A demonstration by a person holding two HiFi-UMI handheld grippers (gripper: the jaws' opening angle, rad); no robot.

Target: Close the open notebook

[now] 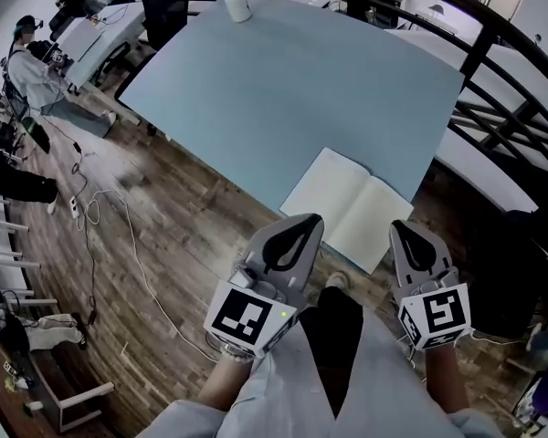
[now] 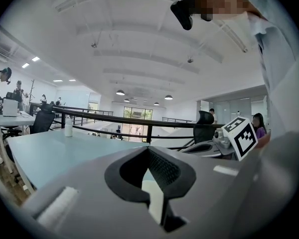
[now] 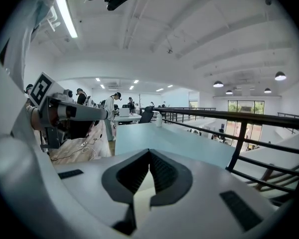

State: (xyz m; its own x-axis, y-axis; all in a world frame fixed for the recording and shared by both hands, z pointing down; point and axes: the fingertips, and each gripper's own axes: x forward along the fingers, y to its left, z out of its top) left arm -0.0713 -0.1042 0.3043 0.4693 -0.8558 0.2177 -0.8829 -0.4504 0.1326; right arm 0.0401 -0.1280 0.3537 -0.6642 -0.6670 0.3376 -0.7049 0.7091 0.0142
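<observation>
Notebook (image 1: pixel 347 210) lies open and flat at the near corner of the blue table (image 1: pixel 283 71), pages blank, nothing on it. L gripper (image 1: pixel 307 219) and R gripper (image 1: pixel 405 230) hover just short of it on the person's side, both w/ jaws pressed together and empty, neither touching paper. Looks like the approach; closing not begun. To do it well, I'd say: slip one closed tip under an outer page edge, lift, fold it across the spine, while the other gripper pins the opposite half so the book can't slide off the edge, which is close. White bottle (image 1: pixel 237 7) sits far off, no bother
</observation>
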